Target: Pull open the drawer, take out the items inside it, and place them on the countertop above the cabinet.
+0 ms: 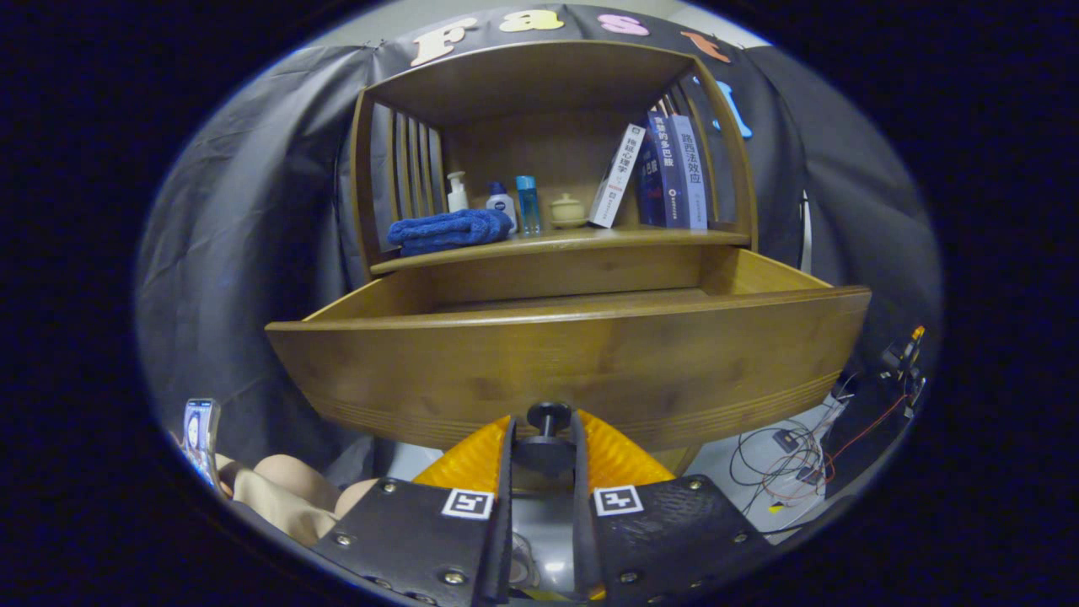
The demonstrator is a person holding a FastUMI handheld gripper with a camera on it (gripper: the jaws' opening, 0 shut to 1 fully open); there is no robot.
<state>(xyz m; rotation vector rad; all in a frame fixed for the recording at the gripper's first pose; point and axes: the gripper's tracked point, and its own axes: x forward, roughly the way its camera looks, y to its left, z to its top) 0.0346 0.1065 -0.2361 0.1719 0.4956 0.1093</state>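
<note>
Honey-brown wood takes up most of what I see: the drawer (573, 362) is already drawn well out from the cabinet (556, 126), its front panel wide across my view and its side walls running back to the cabinet body. My gripper (544, 438) has both fingers pressed in on the dark round knob (548, 419) at the bottom edge of the drawer front, near the middle of it; I judge the grip to be snug, with the knob's stem between the pads.

From this low angle the drawer front hides the inside, so I cannot tell what lies in it. The countertop (556, 240) above carries a folded blue towel (451, 229) near its left edge, three small bottles (497, 198) and a little lidded pot (567, 211) toward the back, and leaning books (666, 169) at the right end.

To finish this step well, I would pull straight back along the drawer's run, without twisting, so the knob does not slip out. Then I would release, rise above the front edge, and look in. The bare front edge between towel and books looks the best landing place.
</note>
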